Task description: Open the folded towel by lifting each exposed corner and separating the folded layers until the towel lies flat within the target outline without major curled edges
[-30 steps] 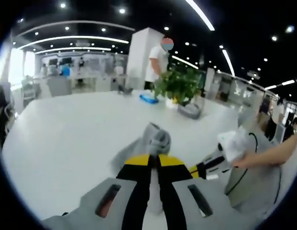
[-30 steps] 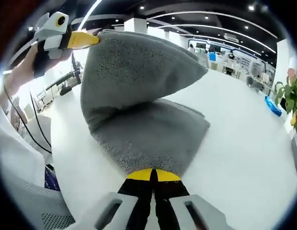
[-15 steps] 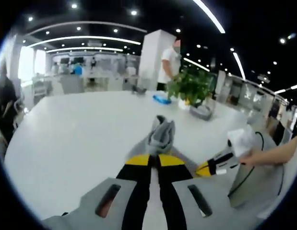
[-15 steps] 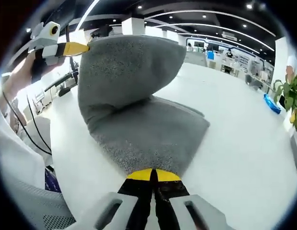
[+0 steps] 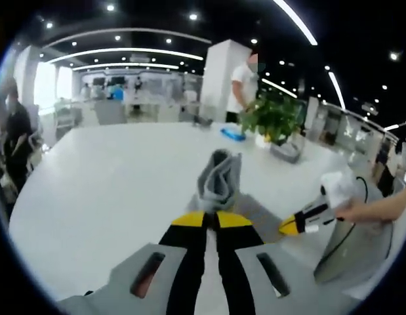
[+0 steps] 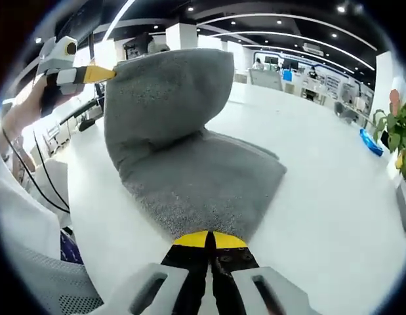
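Note:
A grey towel lies on the white table, and one layer of it stands lifted off the rest. My left gripper is shut on the top corner of that raised layer at the upper left. In the left gripper view the towel rises bunched straight out of the shut left gripper. My right gripper is shut on the near edge of the lower layer, low against the table. It also enters the left gripper view as the right gripper, held by a hand.
A potted plant and a blue object stand at the table's far side, with a person by a white column behind them. A grey chair and cables sit off the table's edge.
The left gripper has drawn the raised layer further back and to the left, so the flap stands narrower and more upright. The right gripper has kept its hold on the near edge.

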The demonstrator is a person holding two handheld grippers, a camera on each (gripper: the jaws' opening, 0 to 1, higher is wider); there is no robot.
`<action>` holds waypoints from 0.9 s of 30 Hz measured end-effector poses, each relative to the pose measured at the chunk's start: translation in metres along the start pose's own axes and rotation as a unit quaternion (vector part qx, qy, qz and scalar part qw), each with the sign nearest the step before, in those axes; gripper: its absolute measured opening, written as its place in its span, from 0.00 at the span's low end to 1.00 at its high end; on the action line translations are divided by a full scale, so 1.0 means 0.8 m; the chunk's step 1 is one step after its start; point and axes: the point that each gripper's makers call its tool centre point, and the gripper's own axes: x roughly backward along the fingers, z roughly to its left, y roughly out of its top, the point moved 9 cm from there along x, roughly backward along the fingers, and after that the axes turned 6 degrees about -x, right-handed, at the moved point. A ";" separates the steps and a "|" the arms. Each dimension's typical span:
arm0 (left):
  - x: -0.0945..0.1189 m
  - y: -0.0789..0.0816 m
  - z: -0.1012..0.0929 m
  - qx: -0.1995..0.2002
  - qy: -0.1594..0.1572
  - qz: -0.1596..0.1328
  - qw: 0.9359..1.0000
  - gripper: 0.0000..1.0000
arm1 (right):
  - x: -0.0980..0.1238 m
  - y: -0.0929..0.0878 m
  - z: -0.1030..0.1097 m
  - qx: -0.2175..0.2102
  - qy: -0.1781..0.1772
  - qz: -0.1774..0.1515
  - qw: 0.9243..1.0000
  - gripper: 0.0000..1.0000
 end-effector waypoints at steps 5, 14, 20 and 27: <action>0.006 -0.005 0.003 0.000 0.007 0.001 1.000 0.05 | 0.000 0.001 0.001 0.001 -0.001 0.002 1.000 0.00; 0.016 -0.016 0.014 0.006 0.033 0.007 0.999 0.05 | -0.001 0.001 0.001 0.001 -0.002 0.001 1.000 0.00; 0.024 -0.030 0.024 -0.013 0.061 0.024 0.998 0.05 | -0.001 0.001 0.001 -0.001 0.000 0.001 1.000 0.00; 0.035 -0.060 0.036 -0.009 0.083 0.054 0.995 0.05 | -0.001 0.001 0.001 -0.002 0.000 -0.001 1.000 0.00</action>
